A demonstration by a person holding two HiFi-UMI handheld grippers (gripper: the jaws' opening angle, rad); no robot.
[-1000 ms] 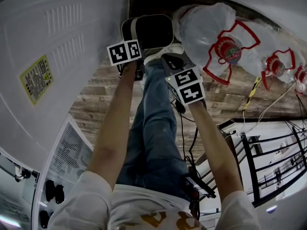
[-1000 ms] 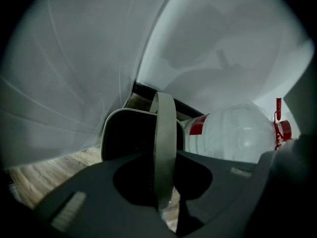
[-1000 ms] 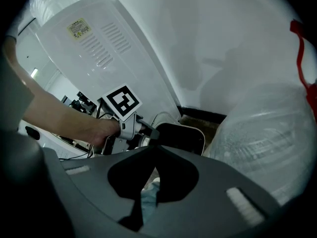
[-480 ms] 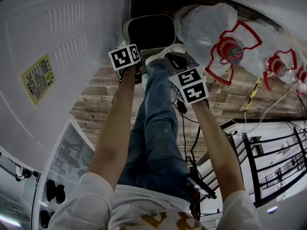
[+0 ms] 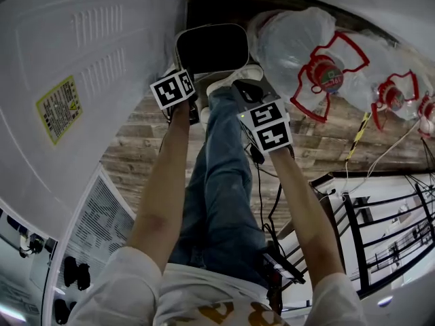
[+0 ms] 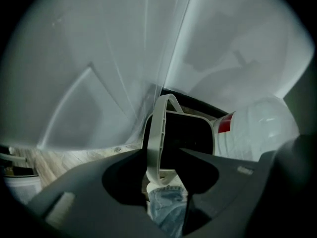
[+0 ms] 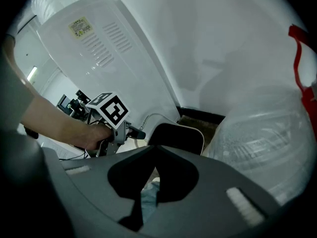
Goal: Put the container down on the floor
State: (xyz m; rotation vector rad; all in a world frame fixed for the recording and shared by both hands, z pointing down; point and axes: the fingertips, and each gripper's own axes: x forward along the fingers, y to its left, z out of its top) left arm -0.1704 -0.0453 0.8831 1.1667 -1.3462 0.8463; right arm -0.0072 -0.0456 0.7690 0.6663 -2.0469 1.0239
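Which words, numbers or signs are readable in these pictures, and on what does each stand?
Nothing reads clearly.
Yellow label on white appliance: too small.
Jug cap: print blurred.
Marker cubes: square patterns, no words.
Shirt print: cut off, unreadable.

Yellow label point(image 5: 60, 107) on white appliance point(image 5: 109, 53); print unreadable.

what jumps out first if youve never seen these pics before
The dark-insided container at top centre of the head view, held by its white handle in the left gripper, whose jaws are closed on it. To its right are big plastic-wrapped water bottles with red handles, and to its left a white appliance with a yellow label. The right gripper is shut and empty.
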